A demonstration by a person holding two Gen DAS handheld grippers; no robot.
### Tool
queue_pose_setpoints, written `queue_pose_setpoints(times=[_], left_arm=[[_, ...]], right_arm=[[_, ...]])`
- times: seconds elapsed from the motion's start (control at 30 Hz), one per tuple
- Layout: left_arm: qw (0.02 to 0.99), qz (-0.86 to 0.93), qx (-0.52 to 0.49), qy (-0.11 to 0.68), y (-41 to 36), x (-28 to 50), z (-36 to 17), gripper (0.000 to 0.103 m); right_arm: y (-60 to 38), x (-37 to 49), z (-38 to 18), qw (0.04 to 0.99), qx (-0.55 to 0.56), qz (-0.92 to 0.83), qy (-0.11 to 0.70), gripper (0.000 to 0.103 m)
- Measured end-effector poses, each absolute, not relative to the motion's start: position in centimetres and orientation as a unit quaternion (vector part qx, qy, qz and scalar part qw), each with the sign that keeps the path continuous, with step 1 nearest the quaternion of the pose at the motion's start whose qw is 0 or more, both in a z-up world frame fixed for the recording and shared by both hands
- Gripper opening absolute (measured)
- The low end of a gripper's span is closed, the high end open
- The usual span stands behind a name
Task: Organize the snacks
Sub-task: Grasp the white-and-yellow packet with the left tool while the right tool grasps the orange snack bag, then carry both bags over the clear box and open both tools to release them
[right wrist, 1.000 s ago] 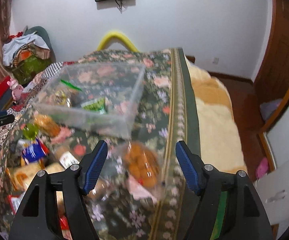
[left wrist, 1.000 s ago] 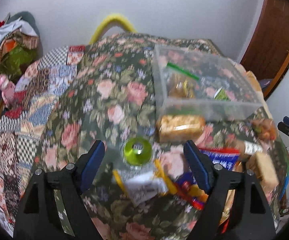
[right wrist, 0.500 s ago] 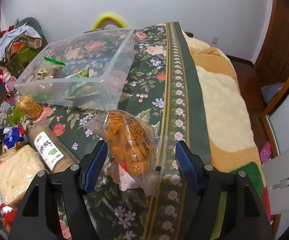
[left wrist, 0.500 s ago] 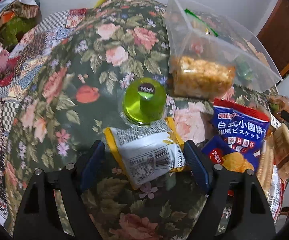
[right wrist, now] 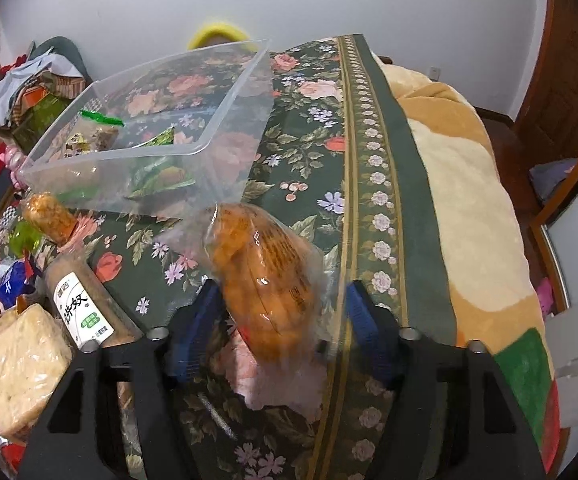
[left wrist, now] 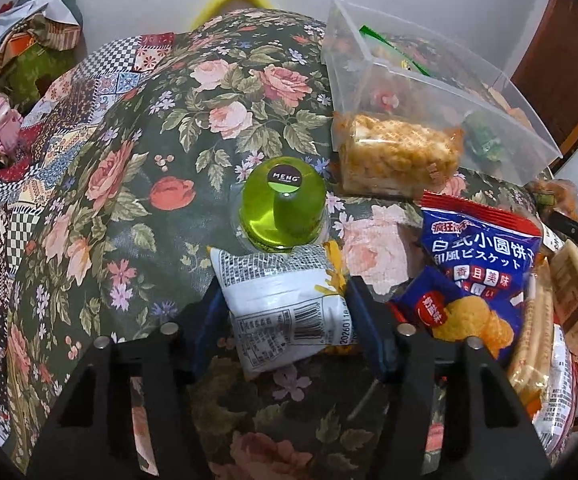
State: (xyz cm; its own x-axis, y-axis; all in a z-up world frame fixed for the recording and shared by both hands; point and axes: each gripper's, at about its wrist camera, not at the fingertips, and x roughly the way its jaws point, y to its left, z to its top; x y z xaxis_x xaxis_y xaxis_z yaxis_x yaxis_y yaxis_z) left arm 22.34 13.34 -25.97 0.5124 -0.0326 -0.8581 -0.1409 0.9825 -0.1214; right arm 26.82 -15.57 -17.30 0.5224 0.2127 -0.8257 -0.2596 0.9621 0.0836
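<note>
Clear-wrapped orange snack bag [right wrist: 265, 280] lies crinkled between blue fingers [right wrist: 363, 320].

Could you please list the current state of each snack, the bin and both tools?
Left tool: jaws just closing, pressing the white-and-yellow packet.
Right tool: jaws just closing around the clear bag of orange snacks.
Clear plastic bin: open, partly filled.
Green jelly cup: sealed, untouched.
Blue biscuit bag: lying flat, sealed.
</note>
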Motion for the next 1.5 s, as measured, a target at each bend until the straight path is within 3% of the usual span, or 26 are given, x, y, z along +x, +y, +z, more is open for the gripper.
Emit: queue_pose_setpoints(times=[0.07,0.13,0.43,0.73,1.1,1.5], left_arm=[[0.865,0.034,-0.085,0.493,13.4,22.1,-25.9,0.057],[0.865,0.036,-0.084,0.494,13.4,21.9,-25.8,0.056],[0.872,0.038,-0.078,0.481,13.3,20.6,-24.1,0.054],[0.898,0.023,-0.066,0.434,12.2,20.5,-19.0,0.054],[0.93,-0.013,-0.047,0.365,9.3,23.3,-12.7,0.054],[0.937,-0.05,-0.031,0.345,5.2,28.4,-10.8,0.054]], right_arm=[[-15.7,26.8,-17.1,0.874,-0.017,0.14,0.466,0.045],[-15.5,26.5,-16.8,0.875,-0.016,0.143,0.462,0.042],[-15.6,25.7,-15.5,0.878,0.0,0.154,0.454,0.04],[-15.8,24.7,-12.4,0.894,0.0,0.156,0.42,0.04],[-16.0,25.0,-9.6,0.912,0.005,0.15,0.382,0.038],[-15.2,26.6,-7.2,0.925,0.015,0.16,0.345,0.038]])
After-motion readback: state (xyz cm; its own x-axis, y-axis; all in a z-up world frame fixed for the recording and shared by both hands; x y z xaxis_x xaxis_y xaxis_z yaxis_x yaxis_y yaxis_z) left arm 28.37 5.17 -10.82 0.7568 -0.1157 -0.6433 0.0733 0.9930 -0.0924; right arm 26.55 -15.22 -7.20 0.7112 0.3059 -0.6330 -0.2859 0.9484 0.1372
